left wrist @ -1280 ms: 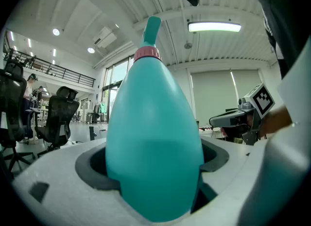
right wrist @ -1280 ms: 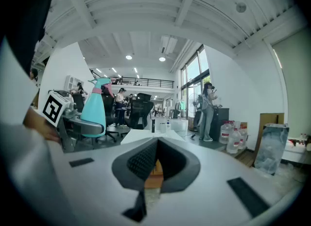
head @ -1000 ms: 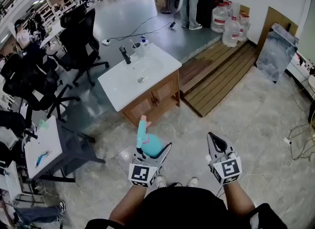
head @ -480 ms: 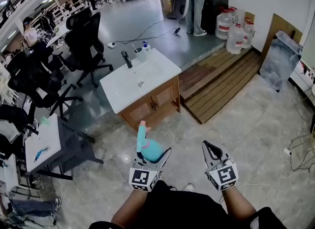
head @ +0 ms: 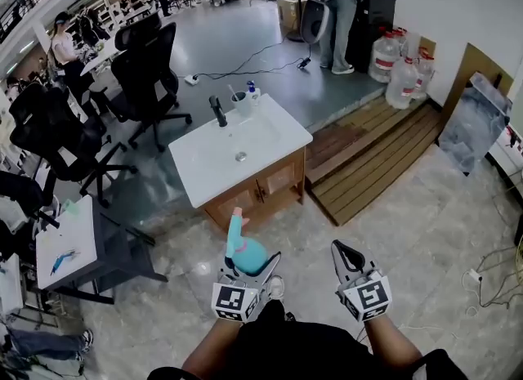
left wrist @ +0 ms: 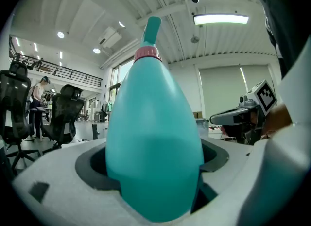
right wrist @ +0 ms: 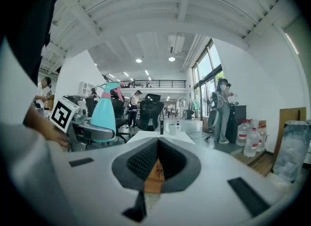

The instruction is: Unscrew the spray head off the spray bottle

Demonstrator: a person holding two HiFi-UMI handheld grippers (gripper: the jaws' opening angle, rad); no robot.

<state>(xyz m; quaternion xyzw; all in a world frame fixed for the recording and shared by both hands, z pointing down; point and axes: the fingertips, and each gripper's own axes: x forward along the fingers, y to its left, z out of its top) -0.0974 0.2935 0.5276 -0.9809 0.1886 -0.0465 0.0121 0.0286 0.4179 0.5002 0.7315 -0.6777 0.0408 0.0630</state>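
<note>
A teal spray bottle (head: pixel 247 253) with a pink collar and a teal spray head (head: pixel 235 225) stands upright in my left gripper (head: pixel 250 262), which is shut on its rounded body. In the left gripper view the bottle (left wrist: pixel 153 137) fills the middle between the white jaws, with the pink collar (left wrist: pixel 147 53) and spray head (left wrist: pixel 151 28) on top. My right gripper (head: pixel 341 251) hangs to the bottle's right, apart from it, shut with nothing in it. The right gripper view shows its jaws (right wrist: pixel 156 164) closed together, and the bottle (right wrist: pixel 103 113) off to the left.
A sink cabinet (head: pixel 245 154) with a black tap stands just ahead on the tiled floor. A wooden platform (head: pixel 368 158) lies to its right, with water jugs (head: pixel 404 68) behind. Office chairs (head: pixel 147 68) and a small table (head: pixel 61 243) are at the left. Cables (head: pixel 490 264) trail at the right.
The view has shifted a little against the room as the person moves. Both grippers keep their pose; the bottle stays held in the left one and the right one stays shut.
</note>
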